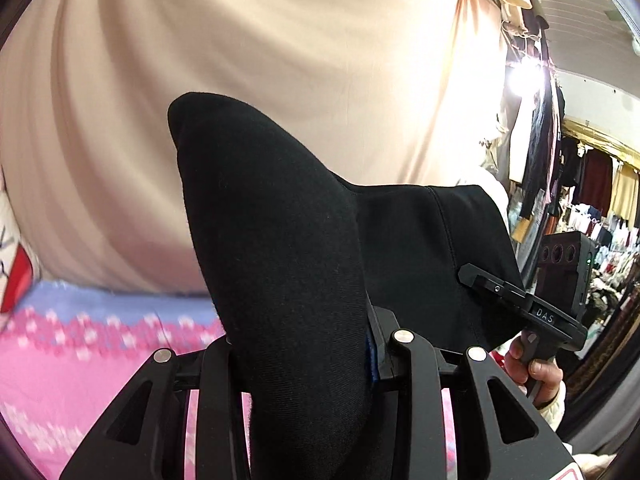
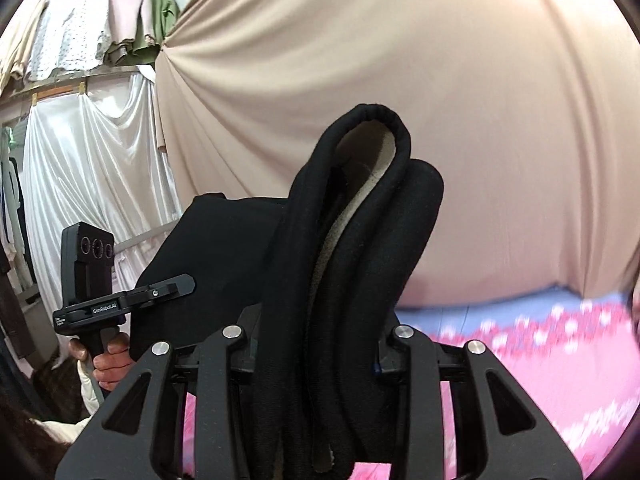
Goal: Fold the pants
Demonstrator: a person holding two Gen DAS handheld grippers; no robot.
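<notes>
The black pants [image 1: 280,248] hang lifted between my two grippers, above the pink bed cover. My left gripper [image 1: 304,344] is shut on a thick fold of the pants; the fabric bulges up past its fingertips and hides them. In the right wrist view, my right gripper [image 2: 320,340] is shut on a bunched edge of the pants [image 2: 360,240], whose cream fleece lining shows. Each view shows the other gripper: the right one [image 1: 520,300] in the left wrist view, the left one [image 2: 128,300] in the right wrist view, both at the stretched black cloth.
A pink flowered bed cover [image 1: 80,360] with a blue band lies below. A beige draped curtain [image 1: 280,60] fills the background. Hanging clothes [image 1: 580,184] stand at the right, and a white satin drape [image 2: 88,184] with hung garments at the left of the right wrist view.
</notes>
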